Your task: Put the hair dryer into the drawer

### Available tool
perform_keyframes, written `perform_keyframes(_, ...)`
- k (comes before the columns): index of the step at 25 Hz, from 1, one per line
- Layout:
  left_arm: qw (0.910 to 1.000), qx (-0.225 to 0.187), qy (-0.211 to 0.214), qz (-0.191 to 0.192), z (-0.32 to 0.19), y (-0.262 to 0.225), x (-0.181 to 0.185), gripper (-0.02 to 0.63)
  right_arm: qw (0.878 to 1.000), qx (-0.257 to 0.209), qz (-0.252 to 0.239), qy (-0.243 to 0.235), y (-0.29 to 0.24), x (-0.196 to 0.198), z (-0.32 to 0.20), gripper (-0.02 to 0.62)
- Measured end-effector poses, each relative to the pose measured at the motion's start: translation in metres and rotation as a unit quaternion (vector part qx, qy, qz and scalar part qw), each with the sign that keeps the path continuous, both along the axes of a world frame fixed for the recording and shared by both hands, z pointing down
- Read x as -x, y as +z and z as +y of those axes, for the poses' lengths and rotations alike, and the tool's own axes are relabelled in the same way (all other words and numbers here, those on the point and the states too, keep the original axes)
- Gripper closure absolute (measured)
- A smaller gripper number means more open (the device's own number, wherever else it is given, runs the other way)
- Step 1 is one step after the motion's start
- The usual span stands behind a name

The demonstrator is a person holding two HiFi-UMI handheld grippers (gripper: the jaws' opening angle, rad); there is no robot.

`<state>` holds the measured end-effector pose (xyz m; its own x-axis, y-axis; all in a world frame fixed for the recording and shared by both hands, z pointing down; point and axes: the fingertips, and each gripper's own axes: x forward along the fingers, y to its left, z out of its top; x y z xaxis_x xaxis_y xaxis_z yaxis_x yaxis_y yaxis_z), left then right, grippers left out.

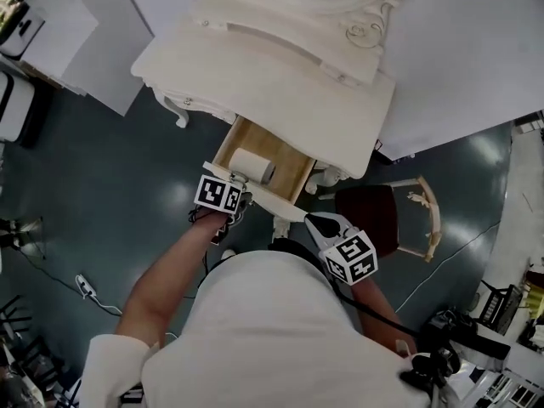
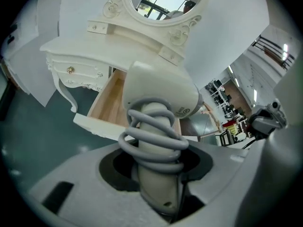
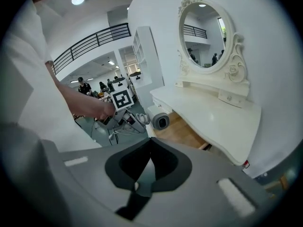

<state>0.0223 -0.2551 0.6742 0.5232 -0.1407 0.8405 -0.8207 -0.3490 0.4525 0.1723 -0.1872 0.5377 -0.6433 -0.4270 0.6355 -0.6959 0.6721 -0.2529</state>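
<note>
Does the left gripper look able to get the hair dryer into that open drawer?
Probably yes. The drawer is pulled out from under the tabletop, its wooden inside open from above, and nothing shows between it and the hair dryer gripped in the left gripper.

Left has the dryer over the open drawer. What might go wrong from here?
1. The cord wound round the handle of the hair dryer sits between the fingers of the left gripper; it may snag on release and drag the dryer back out.
2. The tabletop overhangs the back of the drawer, so the barrel could knock it going in.
3. The right gripper, shut and empty, hangs near the drawer's front and might nudge it.
</note>
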Motion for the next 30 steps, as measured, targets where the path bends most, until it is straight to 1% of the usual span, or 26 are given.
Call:
perform_keyframes(4,0.9986,0.01,0.016,-0.049,-0.032,0.025,-0.011,0.405,1.0,0.014,-0.004,-0.01,0.007,-0.03,-0.022,0.595)
perform_keyframes(8,0.994,0.023,0.045,-0.097,-0.057,0.051,-0.019,0.405,1.0,0.028,0.0,-0.014,0.017,-0.058,-0.041,0.595)
perform_keyframes(13,0.9877,0.049,0.065,-0.133,-0.081,0.082,-0.029,0.405,0.999,0.042,0.002,-0.013,0.026,-0.084,-0.057,0.595)
perform_keyframes(18,0.9826,0.07,0.08,-0.152,-0.1,0.101,-0.04,0.405,0.999,0.051,0.003,-0.003,0.028,-0.105,-0.067,0.595)
perform_keyframes(21,0.9815,0.081,0.08,-0.154,-0.109,0.114,-0.046,0.405,0.998,0.057,0.004,0.005,0.032,-0.117,-0.071,0.595)
perform_keyframes(27,0.9798,0.086,0.088,-0.157,-0.117,0.131,-0.053,0.403,0.997,0.068,0.004,0.023,0.04,-0.132,-0.072,0.595)
perform_keyframes(30,0.9805,0.084,0.085,-0.156,-0.119,0.135,-0.059,0.403,0.997,0.073,0.006,0.025,0.042,-0.135,-0.069,0.595)
